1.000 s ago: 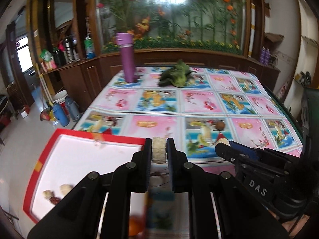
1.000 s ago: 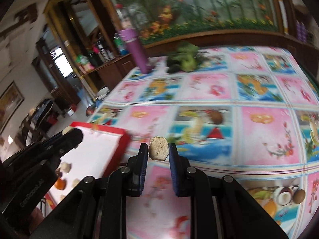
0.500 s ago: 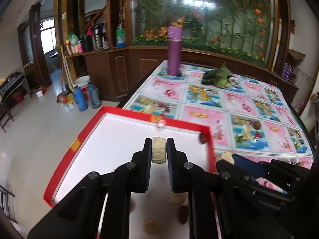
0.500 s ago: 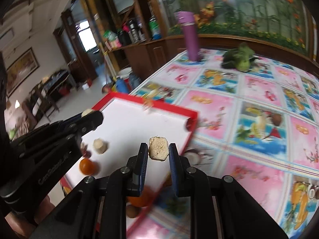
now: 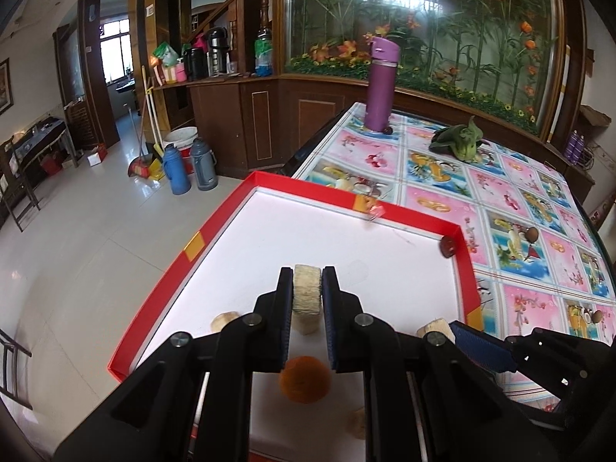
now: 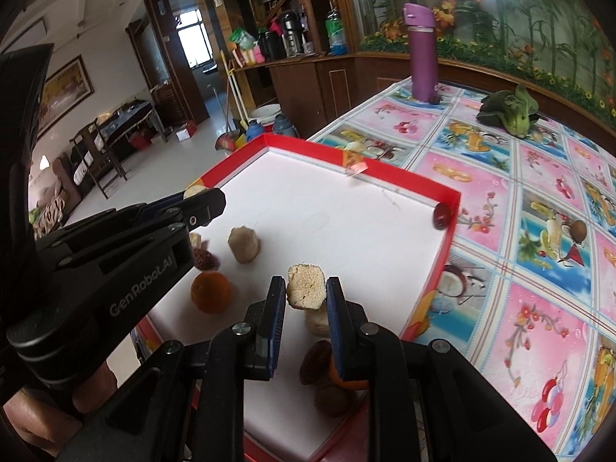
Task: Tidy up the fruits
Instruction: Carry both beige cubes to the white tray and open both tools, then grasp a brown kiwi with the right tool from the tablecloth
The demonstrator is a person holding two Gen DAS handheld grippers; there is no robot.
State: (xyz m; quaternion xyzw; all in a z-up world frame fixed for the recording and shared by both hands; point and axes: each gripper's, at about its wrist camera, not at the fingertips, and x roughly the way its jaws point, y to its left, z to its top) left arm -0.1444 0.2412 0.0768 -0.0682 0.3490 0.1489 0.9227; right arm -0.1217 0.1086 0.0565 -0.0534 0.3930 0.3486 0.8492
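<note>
Hanging above the red-rimmed tray [image 5: 215, 227], each pair of tongs is clamped on a pale fruit chunk: left tongs [image 5: 307, 300], right tongs [image 6: 307, 300]. Both chunks are judged ready for setting beside the orange [image 6: 210, 292] already gathered there on the tabletop [image 6: 539, 269].

Tray [image 5: 227, 223] red rim, white floor; tablecloth [image 5: 500, 192] pink-blue fruit squares; bottle [image 5: 380, 88] purple; orange fruit [image 6: 210, 292].
</note>
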